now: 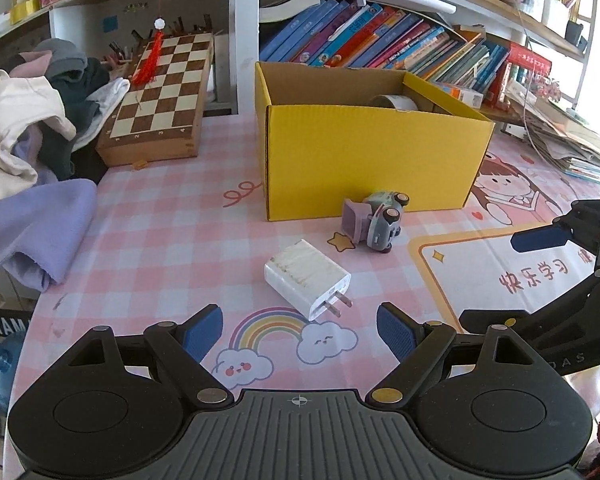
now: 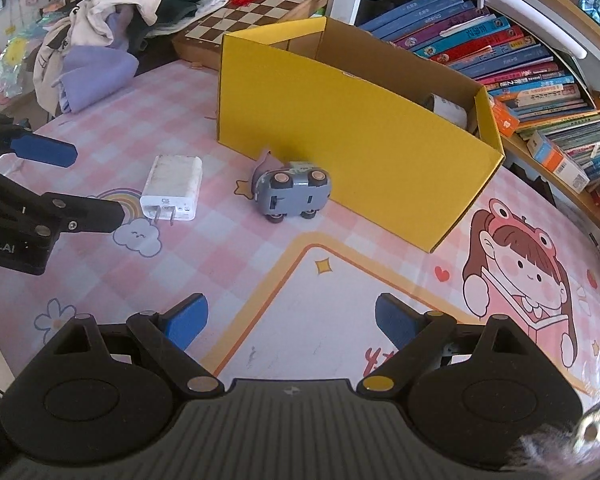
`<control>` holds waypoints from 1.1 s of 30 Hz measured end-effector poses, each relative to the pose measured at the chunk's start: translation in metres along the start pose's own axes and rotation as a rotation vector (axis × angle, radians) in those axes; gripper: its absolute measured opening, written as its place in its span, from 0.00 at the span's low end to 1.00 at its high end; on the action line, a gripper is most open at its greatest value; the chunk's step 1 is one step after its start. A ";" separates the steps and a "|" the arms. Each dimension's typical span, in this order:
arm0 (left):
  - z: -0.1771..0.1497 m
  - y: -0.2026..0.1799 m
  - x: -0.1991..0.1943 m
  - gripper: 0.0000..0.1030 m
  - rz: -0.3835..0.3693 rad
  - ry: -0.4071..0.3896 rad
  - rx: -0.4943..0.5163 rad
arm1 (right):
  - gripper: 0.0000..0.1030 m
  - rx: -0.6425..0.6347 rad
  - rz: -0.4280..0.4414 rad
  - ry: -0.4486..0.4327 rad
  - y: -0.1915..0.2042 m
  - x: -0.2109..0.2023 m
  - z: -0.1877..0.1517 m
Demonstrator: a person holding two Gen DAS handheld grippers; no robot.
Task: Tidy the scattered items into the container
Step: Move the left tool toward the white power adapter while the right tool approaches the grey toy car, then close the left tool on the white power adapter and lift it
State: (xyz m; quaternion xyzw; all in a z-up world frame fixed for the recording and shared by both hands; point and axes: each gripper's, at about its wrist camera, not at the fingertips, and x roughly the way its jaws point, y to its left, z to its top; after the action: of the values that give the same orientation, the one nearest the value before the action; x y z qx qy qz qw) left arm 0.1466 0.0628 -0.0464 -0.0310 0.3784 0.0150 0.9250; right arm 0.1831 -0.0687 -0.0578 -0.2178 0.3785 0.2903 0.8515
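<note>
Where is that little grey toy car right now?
The small grey toy car lies tipped on its side on the pink checked mat, just before the yellow cardboard box, right of the white charger plug.

Both tongs are black, with blue ribbed pads, round silver and yellow pivot caps.

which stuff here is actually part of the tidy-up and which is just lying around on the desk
Part of the job:
white charger, loose on the mat
toy car, tipped on its side by the box
yellow box, the container
tape roll, already in the box

Just lying about:
chessboard
clothes pile
books on the shelf
paper stack
</note>
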 end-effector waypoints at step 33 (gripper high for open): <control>0.022 0.001 0.065 0.55 -0.030 0.082 -0.159 | 0.86 -0.067 0.057 0.025 -0.022 0.038 0.020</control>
State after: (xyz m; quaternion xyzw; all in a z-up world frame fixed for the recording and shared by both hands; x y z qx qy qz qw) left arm 0.2080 0.0656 -0.0766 -0.1107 0.4129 0.0301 0.9035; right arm 0.2289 -0.0606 -0.0718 -0.2390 0.3849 0.3242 0.8304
